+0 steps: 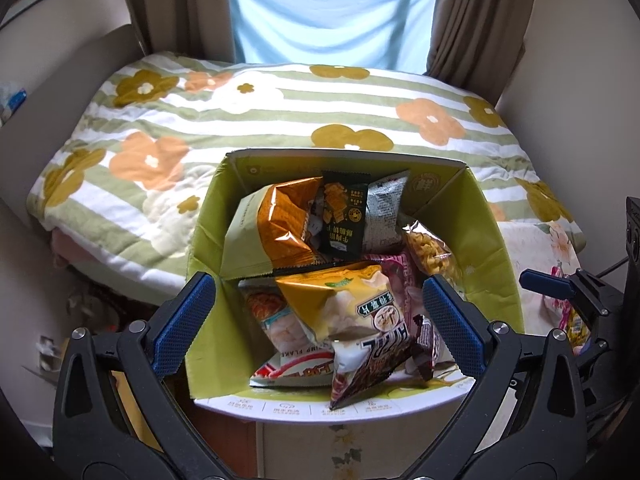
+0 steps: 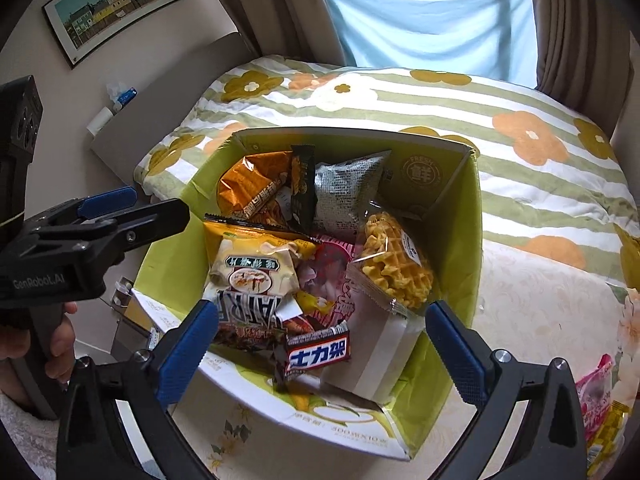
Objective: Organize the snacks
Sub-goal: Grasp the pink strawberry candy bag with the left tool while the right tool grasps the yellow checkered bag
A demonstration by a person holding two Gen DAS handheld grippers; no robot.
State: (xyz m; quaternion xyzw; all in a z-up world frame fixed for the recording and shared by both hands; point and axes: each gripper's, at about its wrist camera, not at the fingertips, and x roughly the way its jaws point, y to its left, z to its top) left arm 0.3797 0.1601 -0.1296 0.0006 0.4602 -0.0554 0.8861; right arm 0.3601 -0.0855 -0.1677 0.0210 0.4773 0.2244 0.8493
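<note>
A green-lined cardboard box (image 1: 484,240) stands open, full of snack packets: an orange bag (image 1: 284,224), a dark cracker pack (image 1: 344,216), a yellow bag (image 1: 348,300) and a waffle pack (image 1: 430,252). My left gripper (image 1: 316,324) is open and empty, hovering over the box's near side. My right gripper (image 2: 320,352) is open and empty above the same box (image 2: 464,240), over a chocolate bar (image 2: 318,352) and the waffle pack (image 2: 396,268). The left gripper shows at the left in the right wrist view (image 2: 132,208). A pink snack packet (image 2: 598,396) lies outside the box at right.
The box stands on a floral cloth (image 2: 540,312) beside a bed with a green striped flower blanket (image 1: 280,120). Curtains and a window are behind. A framed picture (image 2: 116,4) hangs on the left wall. A grey headboard (image 2: 160,100) is left.
</note>
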